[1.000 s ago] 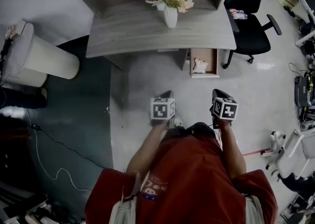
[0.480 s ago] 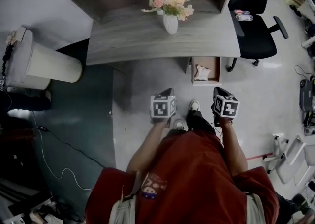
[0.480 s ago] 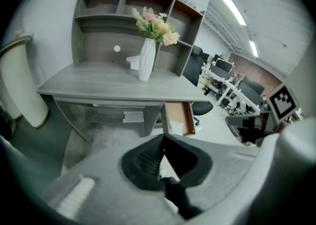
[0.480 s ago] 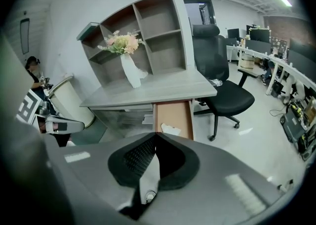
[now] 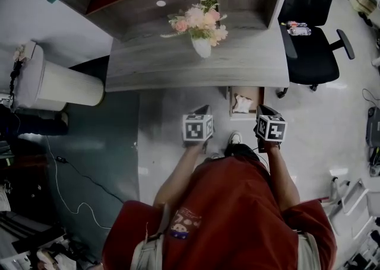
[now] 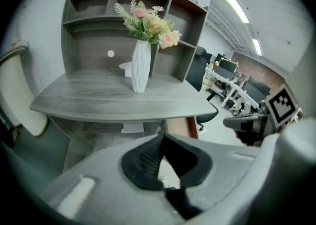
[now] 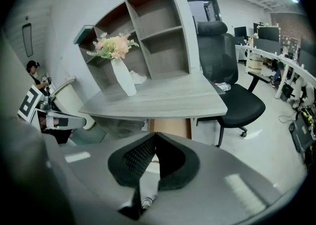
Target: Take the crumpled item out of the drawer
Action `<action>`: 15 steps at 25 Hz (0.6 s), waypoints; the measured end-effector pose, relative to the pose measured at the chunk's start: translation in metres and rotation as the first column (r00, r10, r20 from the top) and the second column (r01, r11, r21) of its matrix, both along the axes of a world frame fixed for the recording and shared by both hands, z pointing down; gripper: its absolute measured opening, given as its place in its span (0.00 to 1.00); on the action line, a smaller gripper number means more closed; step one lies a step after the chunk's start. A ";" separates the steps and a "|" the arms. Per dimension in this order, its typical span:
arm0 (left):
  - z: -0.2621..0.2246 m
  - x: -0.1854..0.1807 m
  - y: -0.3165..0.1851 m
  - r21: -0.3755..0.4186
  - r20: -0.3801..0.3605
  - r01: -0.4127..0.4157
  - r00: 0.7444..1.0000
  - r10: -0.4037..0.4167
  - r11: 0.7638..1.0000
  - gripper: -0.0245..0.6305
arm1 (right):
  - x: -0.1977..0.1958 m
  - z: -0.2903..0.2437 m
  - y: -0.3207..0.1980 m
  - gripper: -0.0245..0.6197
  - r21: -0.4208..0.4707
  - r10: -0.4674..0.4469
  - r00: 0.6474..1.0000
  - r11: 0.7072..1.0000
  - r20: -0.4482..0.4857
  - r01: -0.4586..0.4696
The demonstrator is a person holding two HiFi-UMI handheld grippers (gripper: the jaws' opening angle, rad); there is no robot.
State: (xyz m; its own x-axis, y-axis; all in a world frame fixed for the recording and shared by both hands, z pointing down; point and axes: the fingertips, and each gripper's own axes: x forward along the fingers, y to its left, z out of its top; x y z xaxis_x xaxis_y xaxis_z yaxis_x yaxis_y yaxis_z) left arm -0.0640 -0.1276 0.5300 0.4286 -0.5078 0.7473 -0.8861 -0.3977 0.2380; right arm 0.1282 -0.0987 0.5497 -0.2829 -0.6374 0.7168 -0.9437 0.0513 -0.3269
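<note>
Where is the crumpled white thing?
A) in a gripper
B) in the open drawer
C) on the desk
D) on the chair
B: the crumpled item lies inside the open drawer under the desk.

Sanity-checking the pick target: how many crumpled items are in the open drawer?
1. A white crumpled item lies in the open drawer below the desk's right end. The drawer's rear sits under the desk, so more may be hidden.

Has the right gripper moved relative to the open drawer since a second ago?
Yes: the right gripper has advanced toward the open drawer, narrowing the gap.
</note>
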 end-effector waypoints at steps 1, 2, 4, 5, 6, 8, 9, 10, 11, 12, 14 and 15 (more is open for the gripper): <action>0.000 0.004 -0.004 -0.001 0.004 0.003 1.000 -0.003 1.000 0.04 | 0.004 0.001 -0.005 0.04 -0.001 -0.006 1.000 1.000 0.002 0.006; 0.000 0.007 -0.008 -0.002 0.007 0.007 1.000 -0.007 1.000 0.04 | 0.007 0.002 -0.010 0.04 0.001 -0.017 1.000 1.000 0.000 0.017; 0.000 0.013 -0.013 -0.004 0.013 0.015 1.000 -0.015 1.000 0.04 | 0.012 0.002 -0.019 0.04 0.009 -0.042 0.999 0.999 -0.007 0.042; 0.001 0.017 -0.016 -0.007 0.015 0.020 1.000 -0.020 1.000 0.04 | 0.014 0.003 -0.023 0.04 0.010 -0.053 0.999 0.999 -0.009 0.053; 0.001 0.020 -0.018 -0.008 0.017 0.026 1.000 -0.026 1.000 0.04 | 0.016 0.004 -0.027 0.04 0.008 -0.062 0.998 0.998 -0.008 0.062; 0.000 0.026 -0.023 -0.009 0.020 0.036 0.999 -0.036 0.999 0.04 | 0.019 0.007 -0.033 0.04 0.005 -0.081 0.997 0.997 -0.003 0.081; 0.000 0.029 -0.026 -0.008 0.020 0.040 0.999 -0.040 0.999 0.04 | 0.020 0.008 -0.037 0.04 0.006 -0.089 0.996 0.996 -0.001 0.089; 0.000 0.032 -0.029 -0.006 0.019 0.044 0.999 -0.044 0.999 0.04 | 0.022 0.008 -0.042 0.04 0.008 -0.094 0.996 0.996 0.000 0.094; 0.000 0.035 -0.032 -0.005 0.018 0.047 0.999 -0.047 0.999 0.04 | 0.024 0.008 -0.046 0.04 0.010 -0.098 0.995 0.995 0.000 0.098; 0.000 0.036 -0.034 -0.003 0.019 0.049 0.999 -0.049 0.999 0.04 | 0.025 0.008 -0.050 0.04 0.013 -0.100 0.995 0.995 0.000 0.100; 0.001 0.038 -0.038 0.000 0.021 0.053 0.998 -0.053 0.999 0.04 | 0.026 0.008 -0.055 0.04 0.015 -0.103 0.995 0.995 0.000 0.103; 0.002 0.039 -0.040 0.001 0.021 0.054 0.998 -0.054 0.999 0.04 | 0.028 0.008 -0.058 0.04 0.016 -0.102 0.995 0.995 0.001 0.102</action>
State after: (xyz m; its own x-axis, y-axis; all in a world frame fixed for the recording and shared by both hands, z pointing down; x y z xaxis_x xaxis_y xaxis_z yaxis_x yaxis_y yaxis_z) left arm -0.0253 -0.1679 0.5324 0.3848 -0.5300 0.7556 -0.9112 -0.3488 0.2194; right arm 0.1557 -0.1566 0.5576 -0.3482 -0.6162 0.7064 -0.9327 0.1524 -0.3269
